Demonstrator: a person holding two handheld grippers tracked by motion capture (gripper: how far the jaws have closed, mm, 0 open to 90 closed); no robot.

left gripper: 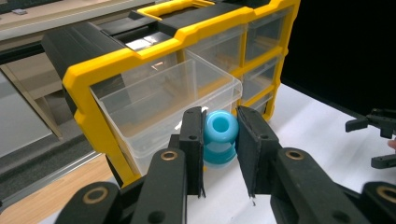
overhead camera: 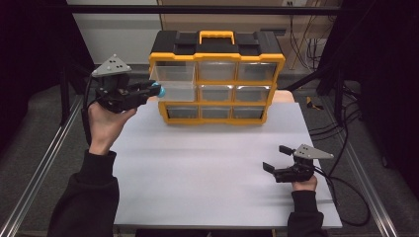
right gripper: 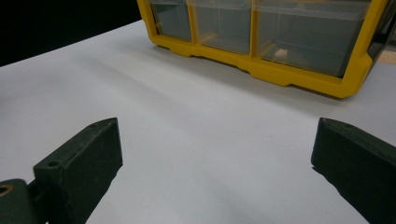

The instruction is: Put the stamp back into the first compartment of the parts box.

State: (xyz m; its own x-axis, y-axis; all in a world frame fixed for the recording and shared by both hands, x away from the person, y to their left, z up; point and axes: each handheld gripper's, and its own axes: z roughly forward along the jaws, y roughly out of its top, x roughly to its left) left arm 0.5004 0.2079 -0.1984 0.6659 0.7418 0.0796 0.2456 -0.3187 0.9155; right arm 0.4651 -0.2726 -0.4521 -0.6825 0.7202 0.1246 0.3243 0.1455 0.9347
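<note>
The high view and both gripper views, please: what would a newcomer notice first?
Probably the yellow-and-black plastic drawer organizer at the far edge of the white table, its clear top-left drawer pulled out. Beside that drawer, the left gripper clamps a small blue plastic spool. The right gripper rests open near the table's right edge.

The right gripper (right gripper: 212,172) holds its two black jaws wide apart at the lower corners, above bare white tabletop (right gripper: 187,121). A yellow organiser (right gripper: 299,77) with clear drawers (right gripper: 308,39) spans the upper frame.
</note>
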